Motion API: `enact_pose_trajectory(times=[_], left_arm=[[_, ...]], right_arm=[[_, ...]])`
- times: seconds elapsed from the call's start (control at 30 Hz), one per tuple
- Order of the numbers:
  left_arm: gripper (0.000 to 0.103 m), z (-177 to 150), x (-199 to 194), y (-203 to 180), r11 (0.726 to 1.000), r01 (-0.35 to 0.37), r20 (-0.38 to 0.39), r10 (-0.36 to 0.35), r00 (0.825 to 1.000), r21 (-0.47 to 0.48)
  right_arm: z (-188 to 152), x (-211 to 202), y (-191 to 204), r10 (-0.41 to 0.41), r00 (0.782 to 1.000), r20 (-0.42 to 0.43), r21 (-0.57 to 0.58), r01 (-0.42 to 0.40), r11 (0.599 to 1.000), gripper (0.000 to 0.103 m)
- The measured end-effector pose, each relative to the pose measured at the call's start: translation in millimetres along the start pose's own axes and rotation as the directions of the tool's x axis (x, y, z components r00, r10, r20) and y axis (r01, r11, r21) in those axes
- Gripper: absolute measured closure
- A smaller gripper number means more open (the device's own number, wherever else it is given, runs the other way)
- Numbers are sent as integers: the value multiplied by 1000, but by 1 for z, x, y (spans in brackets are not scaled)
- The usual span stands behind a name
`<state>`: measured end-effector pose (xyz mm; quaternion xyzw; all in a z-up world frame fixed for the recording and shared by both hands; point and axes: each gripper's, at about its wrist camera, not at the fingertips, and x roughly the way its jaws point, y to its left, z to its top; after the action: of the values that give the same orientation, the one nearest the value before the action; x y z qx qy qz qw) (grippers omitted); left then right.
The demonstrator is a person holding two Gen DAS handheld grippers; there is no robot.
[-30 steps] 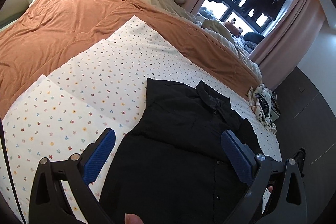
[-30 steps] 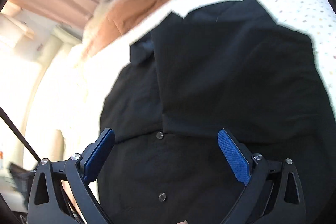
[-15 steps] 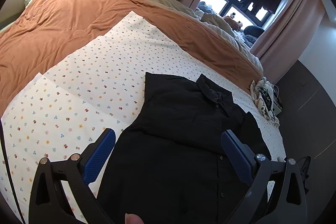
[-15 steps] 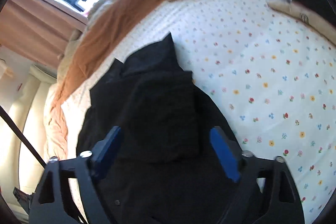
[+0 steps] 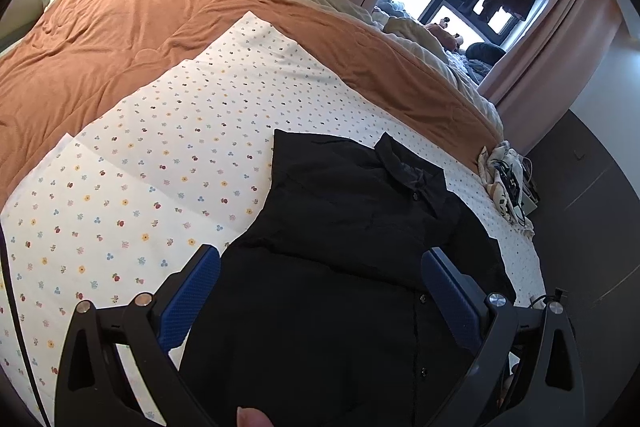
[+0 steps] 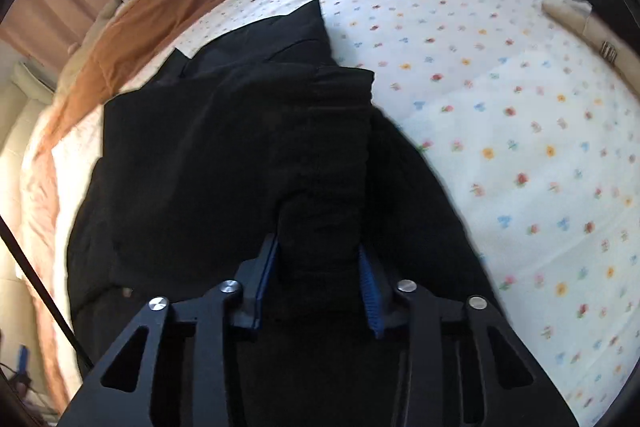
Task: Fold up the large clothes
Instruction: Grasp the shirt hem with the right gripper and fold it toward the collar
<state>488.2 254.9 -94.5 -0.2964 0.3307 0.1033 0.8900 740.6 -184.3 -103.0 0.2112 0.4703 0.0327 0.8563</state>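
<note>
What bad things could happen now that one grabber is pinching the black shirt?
1. The right gripper pinches a thick bunch of the black button-up shirt, so pulling might drag along layers already folded.
2. The left gripper is open above the shirt, pinning nothing, so the whole shirt could slide over the flowered white sheet.

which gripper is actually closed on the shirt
The right gripper: its blue pads pinch a bunched fold of the black shirt. The left gripper is wide open above the shirt, gripping nothing.
</note>
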Motion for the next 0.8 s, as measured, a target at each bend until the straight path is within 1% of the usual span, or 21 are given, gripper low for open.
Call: enact_pose_trajectory(times=[0.03,0.1,0.2,0.3,0.4,0.53,0.6,0.63,0.73,0.8], left_arm=[[0,0,-1,1,1000,0,1,0,1000,1],[0,1,-4,5,1000,2,4,-2,1000,-2],[0,2,-8,14,1000,-10,7,10,1000,-7],[0,3,-10,26,999,-38,3,38,999,-9],[0,3,-12,40,998,-60,-1,60,998,-7],[0,3,-15,59,994,-104,-4,104,995,16],[0,3,-16,71,992,-124,-11,124,992,25],[0,4,-16,76,991,-133,-12,133,991,27],[0,4,-20,94,988,-151,-15,151,988,19],[0,6,-23,105,987,-158,-16,158,987,4]], right_arm=[[0,-2,3,12,1000,5,6,-12,1000,82],[1,-8,10,71,997,26,23,-72,997,83],[0,-21,24,150,986,69,14,-151,988,83],[-7,-38,46,217,969,121,-10,-217,976,83],[-14,-43,64,274,950,147,-34,-272,962,83],[-26,-44,87,329,932,151,-52,-325,944,83],[-33,-42,98,343,928,147,-54,-338,939,83],[-42,-34,100,351,925,145,-54,-346,937,83],[-50,-13,116,378,916,135,-59,-374,926,83],[-54,-8,126,399,908,132,-64,-394,917,83]])
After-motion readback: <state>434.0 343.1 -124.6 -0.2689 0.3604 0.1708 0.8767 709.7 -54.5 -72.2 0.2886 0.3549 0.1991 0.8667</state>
